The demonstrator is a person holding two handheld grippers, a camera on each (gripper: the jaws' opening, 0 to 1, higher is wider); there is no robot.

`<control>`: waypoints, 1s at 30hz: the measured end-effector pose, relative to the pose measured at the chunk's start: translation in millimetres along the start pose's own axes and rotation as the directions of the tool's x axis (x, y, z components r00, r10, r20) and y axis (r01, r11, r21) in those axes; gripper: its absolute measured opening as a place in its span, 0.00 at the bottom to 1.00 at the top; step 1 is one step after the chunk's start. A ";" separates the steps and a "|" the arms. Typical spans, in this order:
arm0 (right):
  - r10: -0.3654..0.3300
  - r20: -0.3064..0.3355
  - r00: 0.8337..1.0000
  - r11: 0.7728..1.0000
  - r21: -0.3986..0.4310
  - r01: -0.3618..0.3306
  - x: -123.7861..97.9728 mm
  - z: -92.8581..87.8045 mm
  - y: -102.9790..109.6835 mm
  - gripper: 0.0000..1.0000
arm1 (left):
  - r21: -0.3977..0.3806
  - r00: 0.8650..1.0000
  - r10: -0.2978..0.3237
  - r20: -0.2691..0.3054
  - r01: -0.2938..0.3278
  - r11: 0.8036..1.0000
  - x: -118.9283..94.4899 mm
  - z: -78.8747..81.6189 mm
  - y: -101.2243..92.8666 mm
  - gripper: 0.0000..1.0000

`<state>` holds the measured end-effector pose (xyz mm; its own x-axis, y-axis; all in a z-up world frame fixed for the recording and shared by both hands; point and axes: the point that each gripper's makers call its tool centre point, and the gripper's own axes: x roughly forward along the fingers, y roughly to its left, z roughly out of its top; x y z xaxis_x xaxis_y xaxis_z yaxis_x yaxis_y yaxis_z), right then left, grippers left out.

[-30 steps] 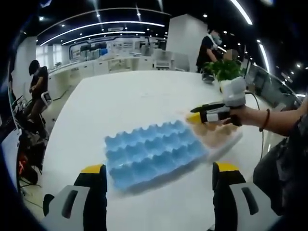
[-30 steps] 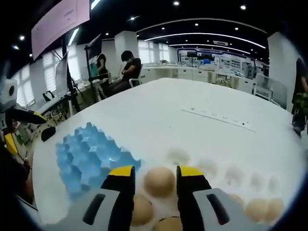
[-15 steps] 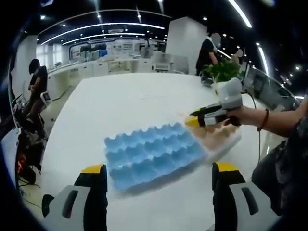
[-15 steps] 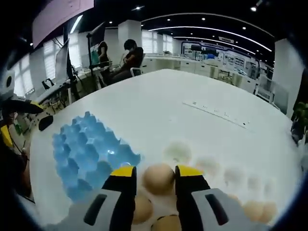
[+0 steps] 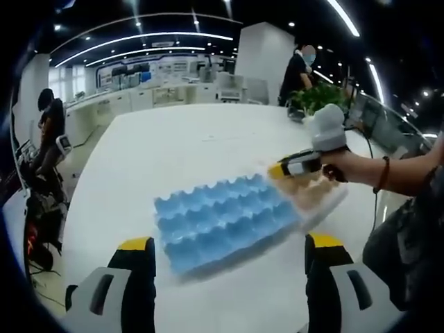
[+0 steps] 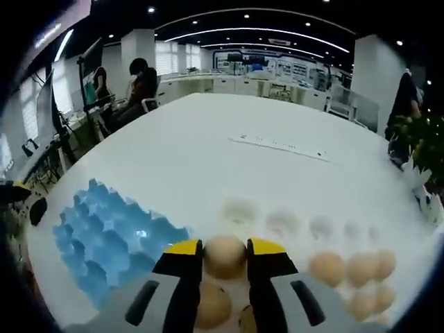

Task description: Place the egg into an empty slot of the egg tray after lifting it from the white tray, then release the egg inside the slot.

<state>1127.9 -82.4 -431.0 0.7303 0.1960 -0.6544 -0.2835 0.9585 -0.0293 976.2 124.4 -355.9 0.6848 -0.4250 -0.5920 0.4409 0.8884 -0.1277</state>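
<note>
— Where is the egg (image 6: 224, 254)?
— Clamped in the right gripper (image 6: 225, 251), over the white tray (image 6: 291, 225); blue egg tray (image 6: 104, 239) at nine o'clock.
— The left gripper (image 5: 229, 251)?
— Jaws apart above the white table (image 5: 187, 149) (office room behind).

No text, label or number can be read — neither view is sharp enough.
</note>
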 end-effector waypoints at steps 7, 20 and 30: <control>-0.072 -0.035 0.997 0.991 0.107 0.076 2.8 -2.2 -3.6 0.27 | 0.013 1.000 -0.014 0.007 0.014 1.000 -2.1 0.7 8.6 0.90; -0.044 -0.013 0.999 0.975 0.219 0.045 -0.5 -3.1 -7.1 0.26 | 0.028 0.999 -0.040 0.025 0.040 0.999 1.6 0.4 16.4 0.89; 0.016 0.146 0.989 0.971 0.233 -0.050 -11.1 10.5 -6.7 0.25 | 0.036 0.998 -0.043 0.035 0.042 0.998 8.9 4.3 21.2 0.89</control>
<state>1128.2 -88.8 -415.6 0.8083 0.2395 -0.5378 -0.1673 0.9693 0.1802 994.2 138.7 -360.5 0.6849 -0.4686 -0.5580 0.4900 0.8630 -0.1233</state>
